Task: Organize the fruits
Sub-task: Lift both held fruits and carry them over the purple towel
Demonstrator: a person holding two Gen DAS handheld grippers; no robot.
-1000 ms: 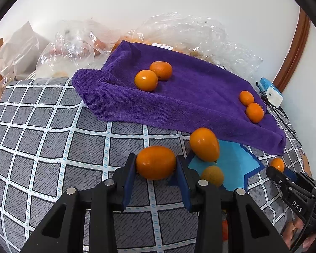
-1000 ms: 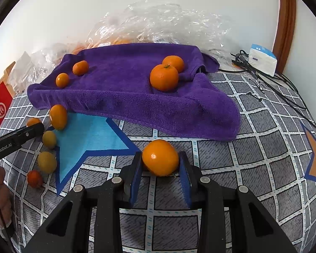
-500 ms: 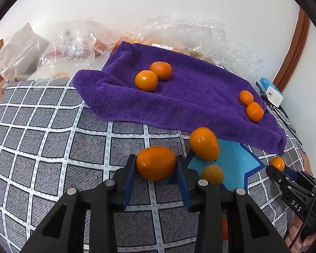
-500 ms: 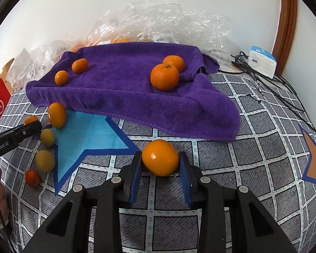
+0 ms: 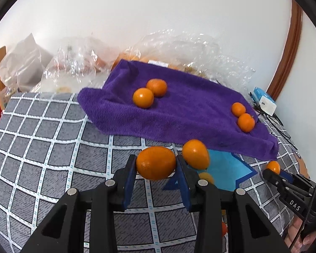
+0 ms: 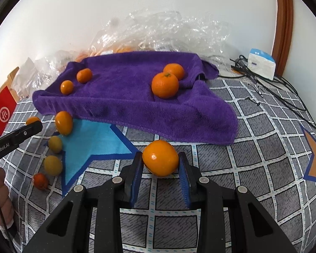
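Crumpled plastic bags (image 5: pixel 185 48), red box (image 6: pixel 2 111), cables (image 6: pixel 269 84).

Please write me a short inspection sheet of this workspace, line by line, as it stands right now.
Surface: checked grey cover with blue star.
Job's things: purple towel carries two pairs of oranges, one pair near its right end, a smaller pair near its left; several loose small fruits lie off the towel beside the star.
Clutter: crumpled clear plastic bags behind the towel; red bag; white box.
Grippers: left gripper shut on an oval orange fruit; right gripper shut on a round orange.
Cables: black cables lying at the far right.
Surroundings: white wall, brown wooden trim.
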